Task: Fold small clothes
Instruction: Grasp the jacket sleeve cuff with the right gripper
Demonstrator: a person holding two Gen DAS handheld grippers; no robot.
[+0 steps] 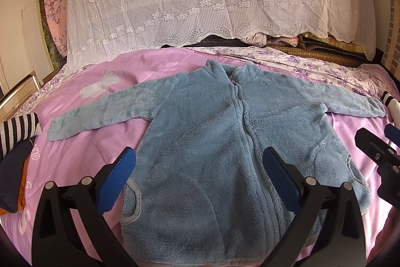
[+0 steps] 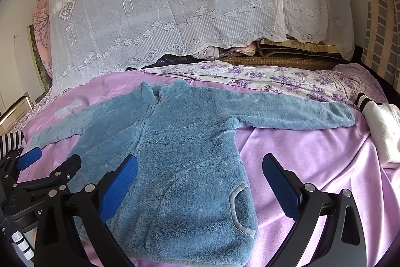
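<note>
A small blue fleece zip jacket (image 1: 212, 142) lies flat, front up, on a pink bedsheet (image 1: 105, 116), with both sleeves spread out sideways. My left gripper (image 1: 200, 172) is open and empty, hovering over the jacket's lower left half. My right gripper (image 2: 200, 179) is open and empty above the jacket's (image 2: 180, 154) lower right half, near its grey-trimmed pocket (image 2: 237, 212). The right gripper shows at the right edge of the left wrist view (image 1: 382, 149). The left gripper shows at the left edge of the right wrist view (image 2: 37, 167).
A striped garment and dark clothes (image 1: 15, 142) lie at the left of the bed. A white garment with a striped cuff (image 2: 380, 126) lies at the right. A floral quilt (image 2: 275, 79) and a lace-covered pile (image 2: 175, 4) stand behind the jacket.
</note>
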